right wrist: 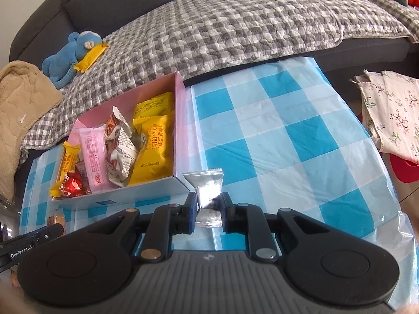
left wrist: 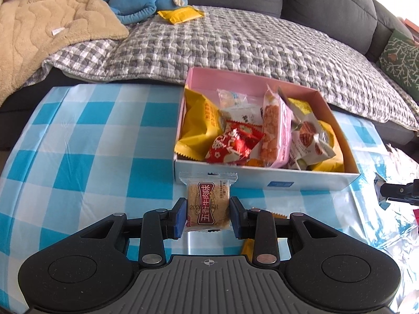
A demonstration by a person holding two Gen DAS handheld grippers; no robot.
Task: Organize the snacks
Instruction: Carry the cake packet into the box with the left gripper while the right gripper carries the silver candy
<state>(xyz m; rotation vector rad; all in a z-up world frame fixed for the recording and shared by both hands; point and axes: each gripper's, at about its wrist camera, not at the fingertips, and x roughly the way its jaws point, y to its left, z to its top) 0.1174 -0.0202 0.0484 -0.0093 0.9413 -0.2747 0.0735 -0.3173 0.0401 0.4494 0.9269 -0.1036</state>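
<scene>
Right now both hands are busy over the table [left wrist: 86,141], which wears a blue-and-white checked plastic cloth. The left gripper [left wrist: 208,213] is clamped on a small clear-wrapped biscuit packet [left wrist: 208,204] with a dark red label, its blue pads pressing the packet's two sides so it stands upright between them. Just ahead of that gripper, and a little to its right, sits the snack box [left wrist: 262,180], pink inside and pale outside, already heaped with wrappers: yellow packets [left wrist: 199,123], a red packet [left wrist: 233,144], a pink bar [left wrist: 277,133] standing on edge, and a crumpled white packet [left wrist: 309,136] with nut pictures on it.

The right gripper [right wrist: 208,210] is nearly closed on a silvery foil sachet [right wrist: 208,196] (it catches the light badly, so any print on it is unreadable), pinched at its middle with its crimped top sticking up past the fingertips. From this gripper the box [right wrist: 125,193] lies ahead and to the left, its near corner just beside the sachet; whether they touch I cannot tell. The tip of the other gripper shows at this view's lower left edge.

Beyond the box, further ahead of both grippers, a grey checked quilt [left wrist: 235,44] covers a dark sofa [left wrist: 327,2], with a blue plush toy [left wrist: 146,1] lying on it and one more yellow packet [left wrist: 180,14] right against the toy.
</scene>
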